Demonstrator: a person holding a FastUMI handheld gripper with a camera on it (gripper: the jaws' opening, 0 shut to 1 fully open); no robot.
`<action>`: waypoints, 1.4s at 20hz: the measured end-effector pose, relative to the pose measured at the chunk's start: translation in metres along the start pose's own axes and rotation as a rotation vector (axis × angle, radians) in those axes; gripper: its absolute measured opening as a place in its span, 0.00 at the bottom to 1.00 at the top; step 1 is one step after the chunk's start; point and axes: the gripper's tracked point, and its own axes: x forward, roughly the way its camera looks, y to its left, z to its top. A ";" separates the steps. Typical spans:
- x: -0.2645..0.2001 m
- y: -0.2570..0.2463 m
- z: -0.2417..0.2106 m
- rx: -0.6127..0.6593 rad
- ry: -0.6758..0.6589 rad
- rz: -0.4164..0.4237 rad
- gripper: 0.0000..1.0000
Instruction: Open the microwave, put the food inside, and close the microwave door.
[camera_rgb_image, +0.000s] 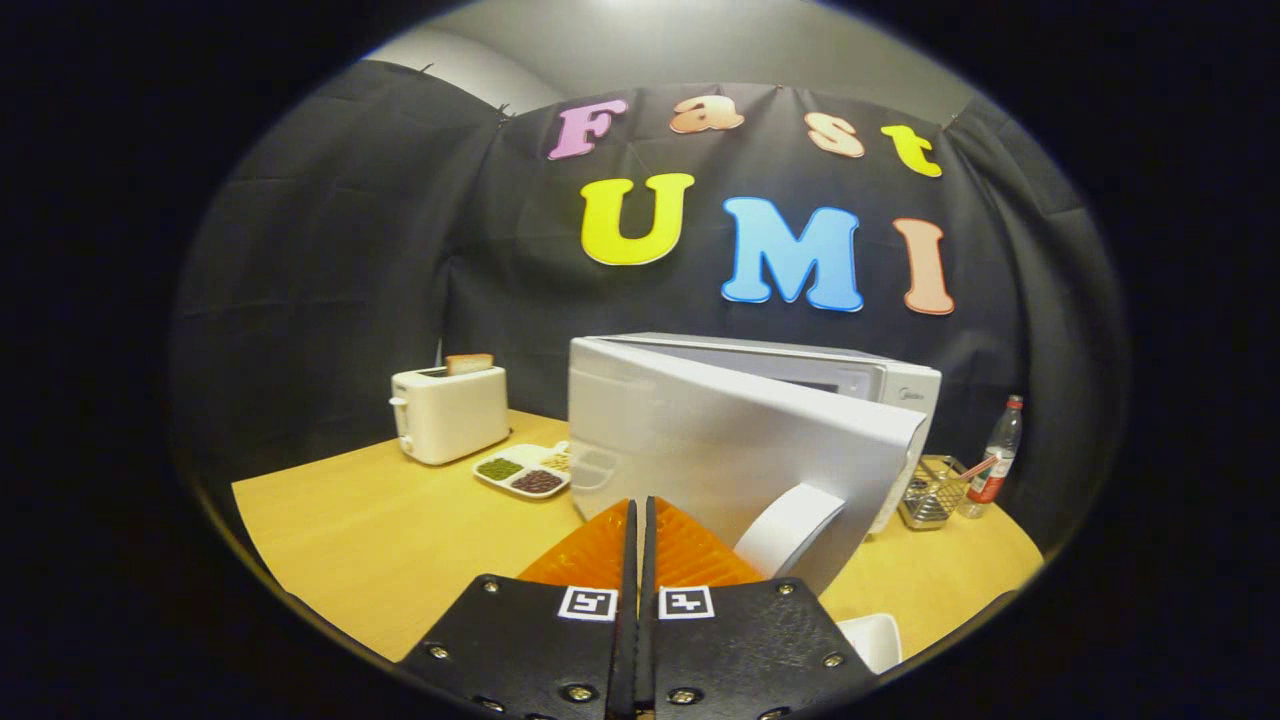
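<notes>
With gripper fingers closed together, nothing held, the white box-shaped microwave w/ its white door swung wide at 12 o'clock, door should be pushed shut squarely via curved handle at approx. 1 o'clock.

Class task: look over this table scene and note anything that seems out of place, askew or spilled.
Nothing is spilled or damaged. The microwave door stands swung open just ahead of the shut gripper, which holds nothing. A slice of bread sticks up from the toaster, which is normal.
</notes>
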 end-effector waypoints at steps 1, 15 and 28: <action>0.008 -0.014 0.001 -0.002 -0.004 -0.030 0.01; 0.112 -0.116 0.012 -0.008 -0.028 -0.272 0.01; 0.143 -0.117 0.006 0.031 0.001 -0.244 0.05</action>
